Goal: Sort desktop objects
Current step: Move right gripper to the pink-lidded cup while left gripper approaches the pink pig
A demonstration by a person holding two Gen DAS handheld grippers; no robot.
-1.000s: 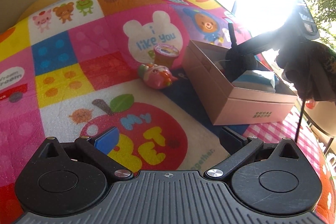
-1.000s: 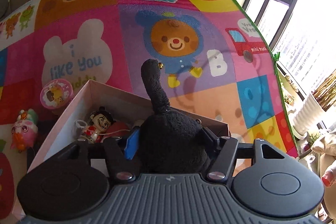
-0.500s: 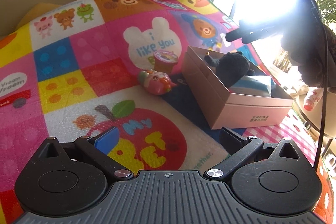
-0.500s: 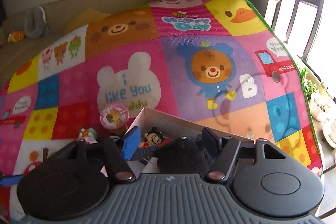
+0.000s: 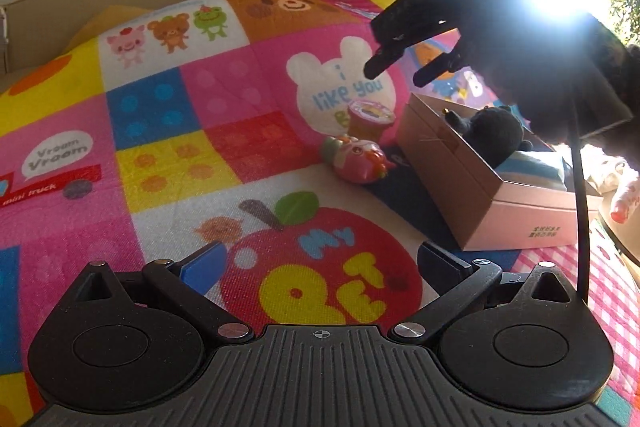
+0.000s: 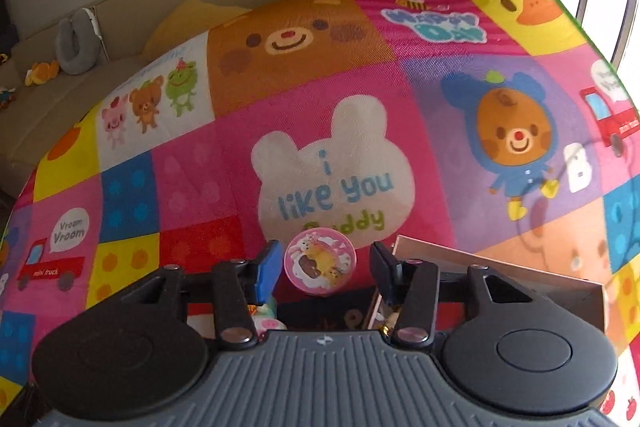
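Right gripper (image 6: 324, 269) no longer holds the black plush (image 5: 494, 133). A second ago it was clamped between the fingers over the box; half a second ago the fingers had opened above it. Now the plush lies inside the pink cardboard box (image 5: 460, 183), and the right gripper has lifted away and swung left. Its fingers are spread wide with nothing between them. So one item is sorted and the hand is free for the next.

In the right wrist view the pink-lidded cup (image 6: 319, 263) sits framed between the fingers, lower down on the mat (image 6: 192, 171), not touched. Probably the next pick, judging from the alignment. The cup stands upright just beside the box's far corner. The pink toy figure (image 5: 356, 163) lies on its side just beside the cup, near the box's long wall, also outside the box.

Box contents: black plush resting partly on a light blue item (image 5: 536, 167). Anything else in there is hidden from these angles.

Left gripper (image 5: 320, 263) hovers low over the apple print on the mat, fingers wide, empty, well apart from the toys. It hasn't changed over the last second.

Two items visibly left to sort: cup and toy figure.
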